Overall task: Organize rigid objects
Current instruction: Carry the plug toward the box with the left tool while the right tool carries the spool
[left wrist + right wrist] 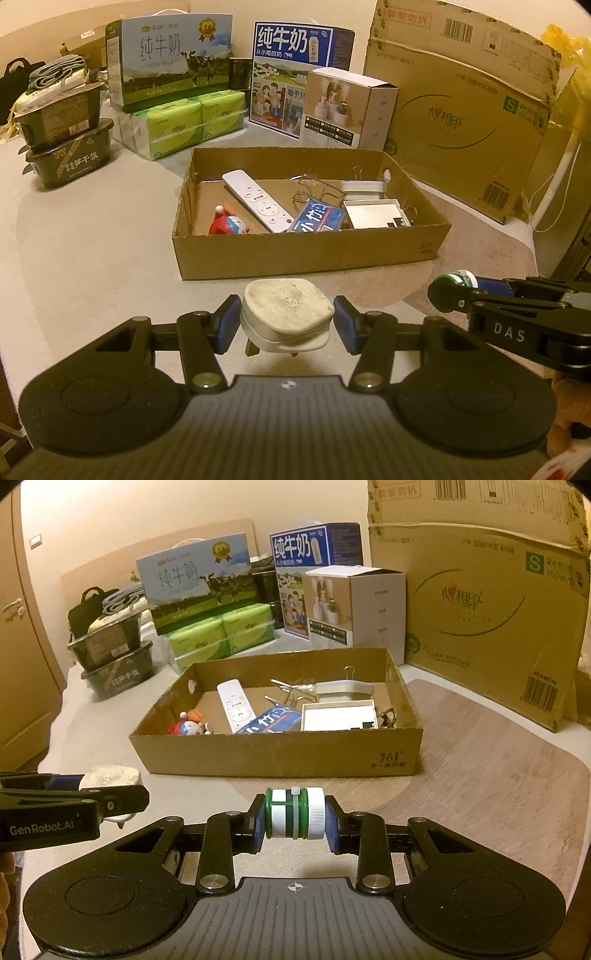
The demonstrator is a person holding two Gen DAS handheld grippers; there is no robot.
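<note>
Carry step: left gripper point(287, 325) clamps a white plug point(286, 314) at lower centre, right gripper point(294, 819) clamps a green-white bottle point(294, 813). Both are short of the cardboard tray point(306, 254) at mid-frame. Next: move each over its near wall, then release inside.

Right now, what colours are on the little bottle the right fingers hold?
Green and white bands on the little bottle, white ribbed cap; clearest in the right wrist view.
</note>
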